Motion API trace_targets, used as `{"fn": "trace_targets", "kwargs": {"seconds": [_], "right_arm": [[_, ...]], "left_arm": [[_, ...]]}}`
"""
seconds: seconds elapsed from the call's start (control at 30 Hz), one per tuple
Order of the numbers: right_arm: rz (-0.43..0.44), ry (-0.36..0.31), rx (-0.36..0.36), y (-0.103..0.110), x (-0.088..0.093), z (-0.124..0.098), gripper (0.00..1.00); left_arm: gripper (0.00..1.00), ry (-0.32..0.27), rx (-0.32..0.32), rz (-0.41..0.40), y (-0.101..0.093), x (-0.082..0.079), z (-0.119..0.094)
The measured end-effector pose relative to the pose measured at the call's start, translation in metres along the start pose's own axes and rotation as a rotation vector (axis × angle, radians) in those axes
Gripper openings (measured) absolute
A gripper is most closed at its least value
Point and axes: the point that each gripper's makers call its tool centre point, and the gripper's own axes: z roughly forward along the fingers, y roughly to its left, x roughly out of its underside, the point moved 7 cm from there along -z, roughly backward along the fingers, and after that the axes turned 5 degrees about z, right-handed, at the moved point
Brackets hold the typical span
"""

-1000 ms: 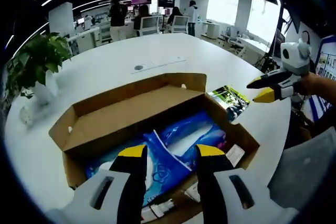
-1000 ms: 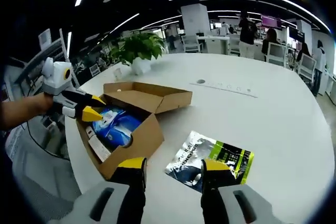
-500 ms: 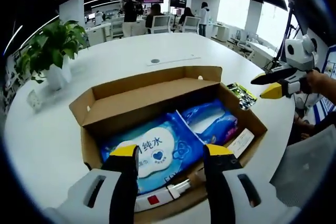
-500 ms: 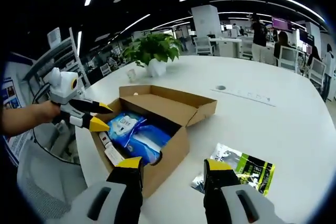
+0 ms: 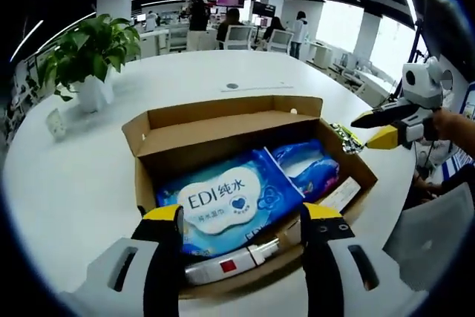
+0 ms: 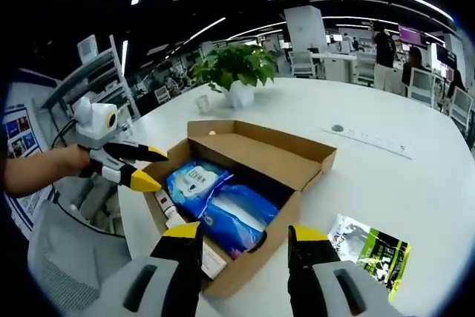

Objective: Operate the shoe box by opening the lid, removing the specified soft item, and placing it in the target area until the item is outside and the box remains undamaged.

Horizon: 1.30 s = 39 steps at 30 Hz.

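An open cardboard shoe box lies on the white table, its lid folded back. Inside are a blue wet-wipes pack with a white label, a second blue soft pack, and a white tube along the near wall. My left gripper hovers open over the box's near edge, nothing between its fingers. My right gripper stands open beside the box's other end, empty.
A black-and-green packet lies on the table beside the box. A potted plant stands further back. A small white card sits near the plant. People and office chairs are in the background.
Both cameras have shifted; the box now lies more centred under each gripper. The wipes pack's white label shows fully in the left gripper view. Both grippers stay open.
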Motion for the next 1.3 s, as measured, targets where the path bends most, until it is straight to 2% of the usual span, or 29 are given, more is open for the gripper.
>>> {"fn": "trace_targets", "kwargs": {"seconds": [0.63, 0.93, 1.3], "right_arm": [[-0.020, 0.036, -0.077, 0.029, 0.001, 0.044, 0.40], [-0.024, 0.047, -0.116, 0.042, -0.002, 0.065, 0.38], [-0.043, 0.067, -0.130, 0.054, -0.004, 0.096, 0.33]], "left_arm": [[0.82, -0.046, 0.008, -0.042, 0.012, 0.008, -0.012], [0.83, -0.068, -0.002, -0.045, 0.018, 0.011, -0.018], [0.86, -0.100, 0.006, -0.044, 0.023, 0.009, -0.020]]}}
